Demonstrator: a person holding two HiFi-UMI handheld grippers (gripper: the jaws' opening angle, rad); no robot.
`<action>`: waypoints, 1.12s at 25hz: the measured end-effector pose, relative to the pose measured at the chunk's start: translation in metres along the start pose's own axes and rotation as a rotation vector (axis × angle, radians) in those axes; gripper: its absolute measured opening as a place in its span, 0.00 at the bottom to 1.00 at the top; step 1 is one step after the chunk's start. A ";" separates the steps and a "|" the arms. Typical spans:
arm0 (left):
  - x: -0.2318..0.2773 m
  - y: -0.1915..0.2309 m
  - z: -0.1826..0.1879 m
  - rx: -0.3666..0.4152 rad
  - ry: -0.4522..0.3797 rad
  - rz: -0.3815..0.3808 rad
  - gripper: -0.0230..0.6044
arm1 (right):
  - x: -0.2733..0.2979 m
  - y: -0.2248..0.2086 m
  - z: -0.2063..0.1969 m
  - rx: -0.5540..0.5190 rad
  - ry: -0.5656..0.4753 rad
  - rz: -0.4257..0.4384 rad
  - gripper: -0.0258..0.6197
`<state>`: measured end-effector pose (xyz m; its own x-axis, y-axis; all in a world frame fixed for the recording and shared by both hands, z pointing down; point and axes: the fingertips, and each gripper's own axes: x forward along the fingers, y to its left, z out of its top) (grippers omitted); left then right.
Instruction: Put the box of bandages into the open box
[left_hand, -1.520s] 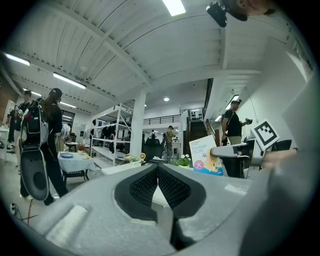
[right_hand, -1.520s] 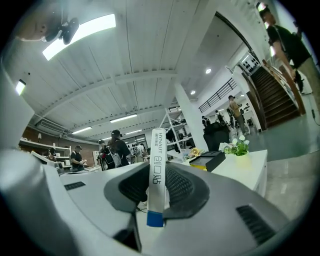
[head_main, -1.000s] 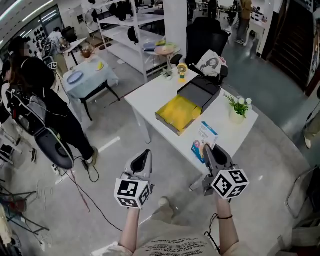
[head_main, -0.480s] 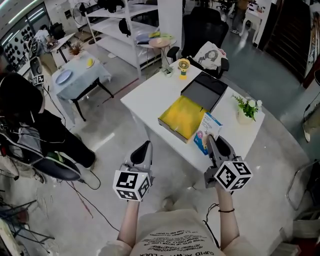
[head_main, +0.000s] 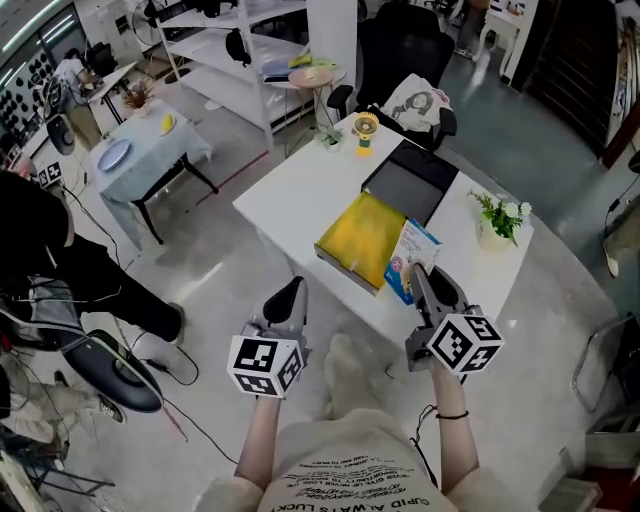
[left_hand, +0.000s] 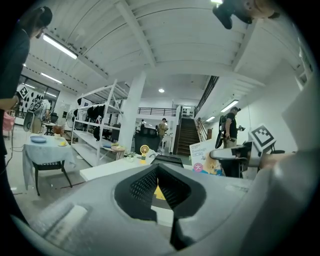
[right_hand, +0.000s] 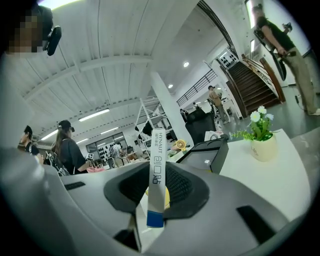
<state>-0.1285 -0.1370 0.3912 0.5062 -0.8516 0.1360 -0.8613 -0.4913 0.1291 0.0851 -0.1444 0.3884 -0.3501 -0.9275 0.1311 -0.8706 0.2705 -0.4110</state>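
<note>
- Gripping the white-and-blue cardboard box of bandages (head_main: 411, 252) upright, the right gripper (head_main: 421, 278) fingers hold it above the white tabletop (head_main: 300, 190), just beside the yellow-lined open box (head_main: 362, 235).
- Left gripper (head_main: 289, 295): fingers clenched together, empty.

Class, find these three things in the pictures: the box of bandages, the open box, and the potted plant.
box of bandages (head_main: 412, 258): head view, its printed front face.
open box (head_main: 360, 235): head view, its bare yellow inside.
potted plant (head_main: 492, 237): head view, its white pot.
</note>
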 end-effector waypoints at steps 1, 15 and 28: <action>0.007 0.004 -0.001 0.001 0.003 -0.003 0.07 | 0.008 -0.003 -0.001 0.013 0.004 -0.003 0.18; 0.119 0.060 -0.024 -0.040 0.129 -0.071 0.07 | 0.130 -0.025 -0.029 0.210 0.159 0.054 0.18; 0.185 0.076 -0.065 -0.120 0.279 -0.148 0.07 | 0.183 -0.054 -0.083 0.469 0.398 -0.015 0.18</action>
<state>-0.0977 -0.3204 0.4897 0.6317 -0.6821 0.3683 -0.7750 -0.5666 0.2798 0.0391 -0.3078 0.5092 -0.5200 -0.7386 0.4290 -0.6632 0.0327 -0.7477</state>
